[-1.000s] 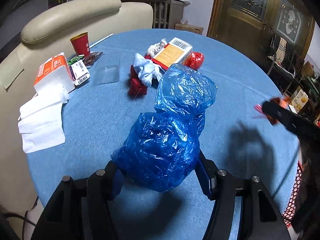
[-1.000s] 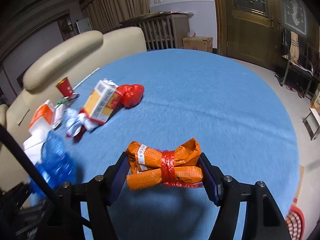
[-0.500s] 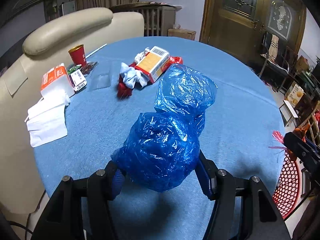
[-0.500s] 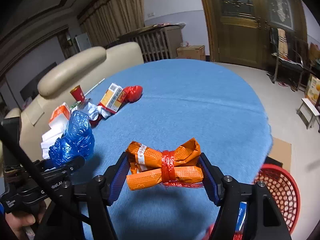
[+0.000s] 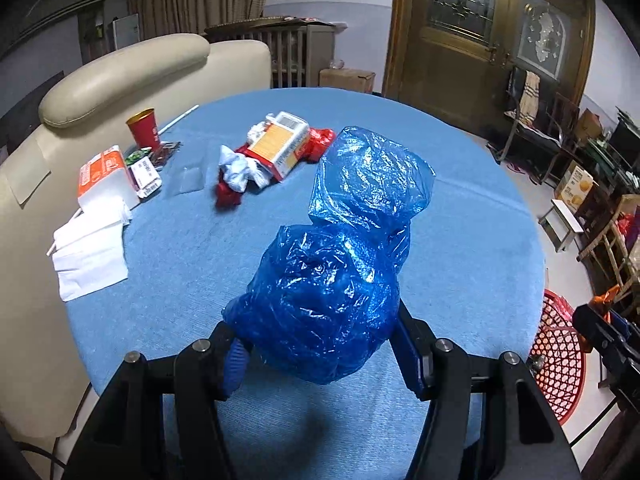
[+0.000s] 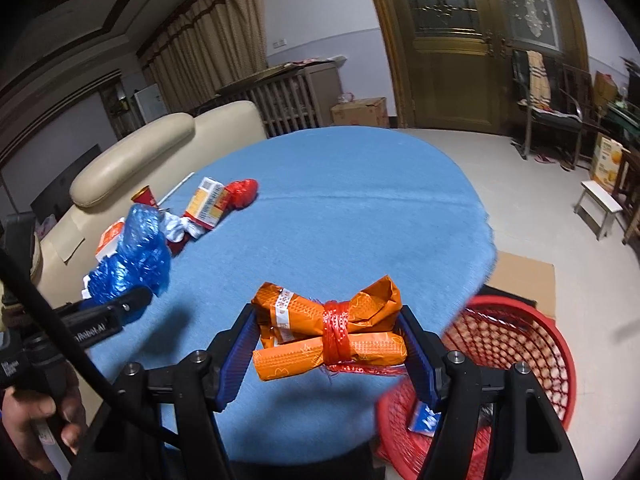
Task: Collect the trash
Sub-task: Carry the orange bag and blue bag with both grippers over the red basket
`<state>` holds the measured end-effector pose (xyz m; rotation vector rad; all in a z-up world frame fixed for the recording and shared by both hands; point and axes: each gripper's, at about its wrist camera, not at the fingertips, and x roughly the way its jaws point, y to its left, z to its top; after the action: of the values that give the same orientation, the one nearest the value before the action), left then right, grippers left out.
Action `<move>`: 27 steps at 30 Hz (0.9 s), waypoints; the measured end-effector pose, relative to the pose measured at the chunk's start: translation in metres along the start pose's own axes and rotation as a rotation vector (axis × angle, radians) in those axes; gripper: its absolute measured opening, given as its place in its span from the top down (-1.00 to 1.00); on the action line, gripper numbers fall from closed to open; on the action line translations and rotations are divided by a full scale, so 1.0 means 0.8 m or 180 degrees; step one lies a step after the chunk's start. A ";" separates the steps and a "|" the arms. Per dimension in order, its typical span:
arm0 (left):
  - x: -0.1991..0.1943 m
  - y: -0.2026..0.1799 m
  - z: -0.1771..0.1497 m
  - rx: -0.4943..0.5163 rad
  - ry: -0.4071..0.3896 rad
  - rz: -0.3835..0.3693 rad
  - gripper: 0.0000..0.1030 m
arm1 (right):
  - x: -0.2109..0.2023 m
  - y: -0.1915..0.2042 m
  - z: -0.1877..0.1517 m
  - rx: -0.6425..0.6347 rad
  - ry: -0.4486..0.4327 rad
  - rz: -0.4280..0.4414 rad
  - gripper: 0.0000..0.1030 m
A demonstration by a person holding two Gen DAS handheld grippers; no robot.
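We are gripping a soft, light crumpled blue plastic bag (image 5: 328, 300) in the left gripper (image 5: 320, 350) and a stiff tied orange wrapper bundle (image 6: 330, 334) endwise in the right gripper (image 6: 328, 354); red mesh basket (image 6: 516, 344) at 4 o'clock.

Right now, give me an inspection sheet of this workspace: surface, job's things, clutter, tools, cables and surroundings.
Surface: round table under a blue cloth.
Job's things: blue plastic bag and orange bundle tied with red string, both held; red mesh basket on the floor beside the table.
Clutter: red cup, carton, crumpled wrappers, tissue pack, white napkins.
Tools: left tool shut on the blue plastic bag; right tool shut on the orange bundle, near the basket.
Cables: black cable across the right wrist view.
Surroundings: cream sofa, wooden doors, curtains.
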<state>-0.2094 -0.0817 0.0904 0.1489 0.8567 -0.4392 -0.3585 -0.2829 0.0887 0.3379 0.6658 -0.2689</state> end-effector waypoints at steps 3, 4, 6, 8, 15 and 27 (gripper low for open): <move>0.003 -0.009 -0.003 0.0055 0.0025 -0.0039 -0.25 | -0.012 -0.019 -0.012 0.0104 0.0007 -0.0074 -0.37; 0.003 -0.013 -0.005 0.0086 0.0031 -0.0049 -0.25 | -0.017 -0.025 -0.015 0.0133 0.0003 -0.0097 -0.37; 0.003 -0.024 -0.007 0.0157 0.0039 -0.0079 -0.25 | -0.028 -0.041 -0.021 0.0190 -0.0007 -0.0171 -0.37; 0.002 -0.033 -0.009 0.0212 0.0040 -0.0100 -0.24 | -0.039 -0.057 -0.027 0.0254 -0.0019 -0.0248 -0.37; -0.006 -0.068 -0.014 0.0413 0.0009 -0.0224 -0.24 | -0.066 -0.127 -0.034 0.0441 -0.0060 -0.0613 -0.37; -0.009 -0.154 -0.025 0.0896 0.0044 -0.0626 -0.25 | -0.042 -0.169 -0.057 0.0542 0.0185 -0.0722 -0.37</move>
<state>-0.2804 -0.1845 0.0887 0.3290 0.8235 -0.7437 -0.4562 -0.3842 0.0471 0.4347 0.7413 -0.5357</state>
